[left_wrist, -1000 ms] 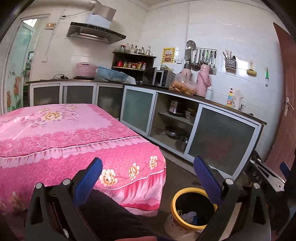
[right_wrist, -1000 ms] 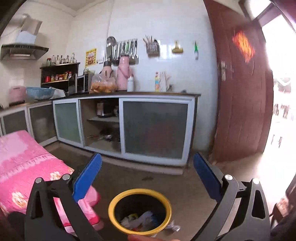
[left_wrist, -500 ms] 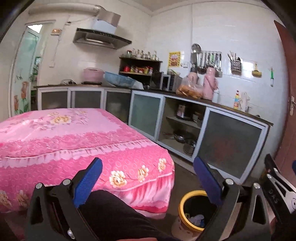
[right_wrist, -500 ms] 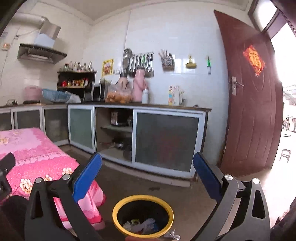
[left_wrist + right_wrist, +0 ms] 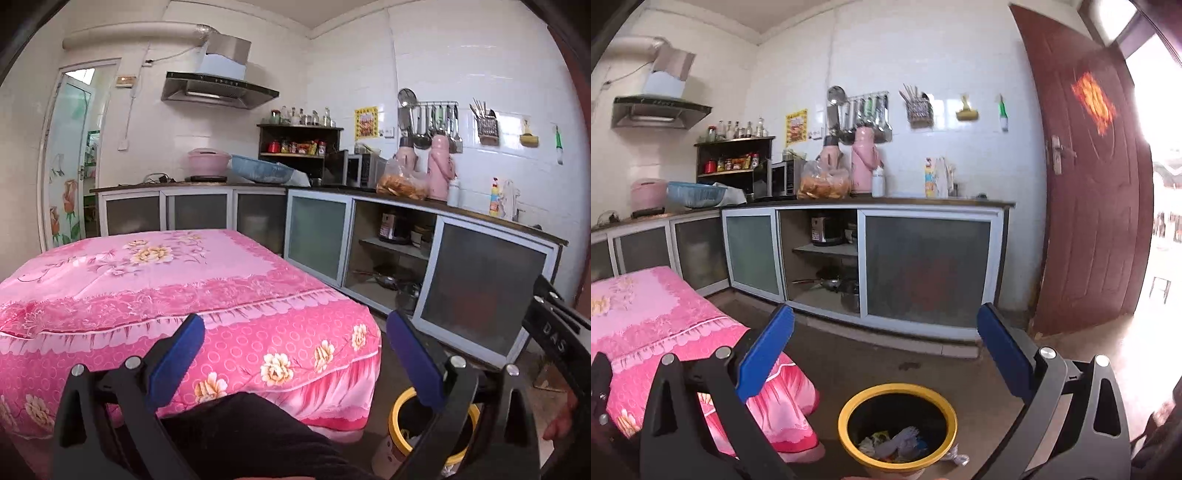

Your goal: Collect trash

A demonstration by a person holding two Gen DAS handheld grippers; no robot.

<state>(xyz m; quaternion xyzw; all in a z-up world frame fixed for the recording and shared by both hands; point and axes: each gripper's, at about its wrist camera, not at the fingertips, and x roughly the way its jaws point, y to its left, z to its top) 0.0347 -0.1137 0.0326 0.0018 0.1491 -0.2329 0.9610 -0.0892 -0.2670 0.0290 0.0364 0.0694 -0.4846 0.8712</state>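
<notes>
Left tool (image 5: 295, 354): I have it spread wide, blue pads far apart, nothing between them; it looks out over the pink floral table (image 5: 155, 280).
Right tool (image 5: 884, 341): also spread wide and carrying nothing; it hangs above the floor, tilted down toward the bin.
Trash bin (image 5: 897, 424): yellow-rimmed, dark inside, standing on the floor just beside the table's draped corner and directly below the gap of my right tool; in the left view only part of its rim shows behind that tool's right finger.
Trash in bin (image 5: 894, 445): crumpled wrappers and scraps lie at the bottom.
Loose wrapper (image 5: 955, 459): a small clear piece lies on the floor touching the bin's base on its right side (I judge this is what remains to collect, though it is small and partly cut off at the frame edge).
Table top: I see nothing lying on the visible cloth.
Stage: I judge the collecting is nearly finished.
Risk, reach: dropping the right tool toward the wrapper could knock the rim and tip the light bin, spilling what is inside.
Risk, grip: thin film flat against the floor may slip out as the pads close.
Risk, crowding: my two tools sit near each other, so a hasty swing could clash them.
</notes>
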